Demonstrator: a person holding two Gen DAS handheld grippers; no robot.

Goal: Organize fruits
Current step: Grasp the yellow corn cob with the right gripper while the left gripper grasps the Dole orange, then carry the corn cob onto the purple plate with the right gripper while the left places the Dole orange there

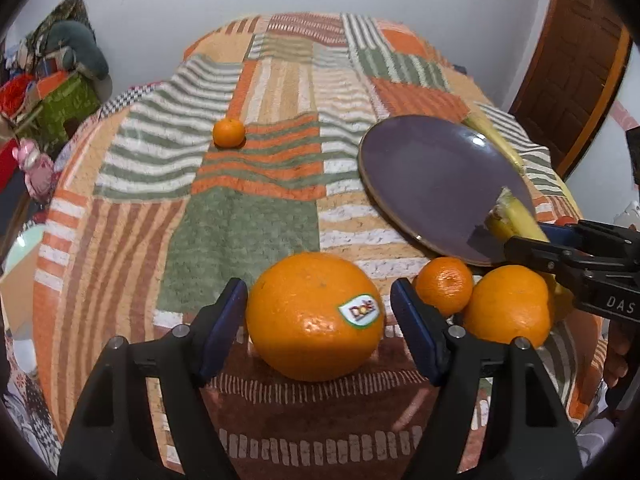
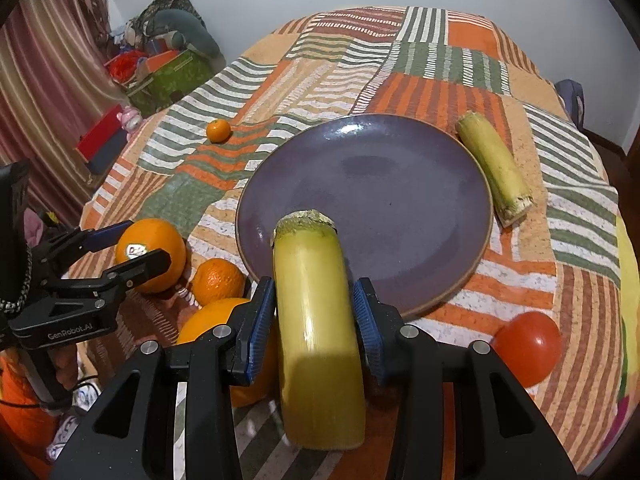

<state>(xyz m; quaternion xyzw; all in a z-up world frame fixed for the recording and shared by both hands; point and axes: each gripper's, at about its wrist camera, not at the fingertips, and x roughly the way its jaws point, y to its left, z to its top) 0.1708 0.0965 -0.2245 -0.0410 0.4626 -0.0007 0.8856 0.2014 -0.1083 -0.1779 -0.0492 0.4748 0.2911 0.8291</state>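
The right gripper point(image 2: 315, 312) is clamped on a thick yellow-green cut cane stalk point(image 2: 316, 320), its frayed end held over the near rim of the round purple ceramic plate point(image 2: 400, 184). The left gripper point(image 1: 318, 312) stands released, with a large sticker-labelled orange point(image 1: 314, 316) between its blue pads point(image 1: 224, 320), not pressed. Two smaller oranges point(image 1: 444, 286) lie just beside it near the patchwork cloth's point(image 1: 240, 220) front edge. A second cane piece point(image 2: 494, 172) is noted beyond the plate's right rim.
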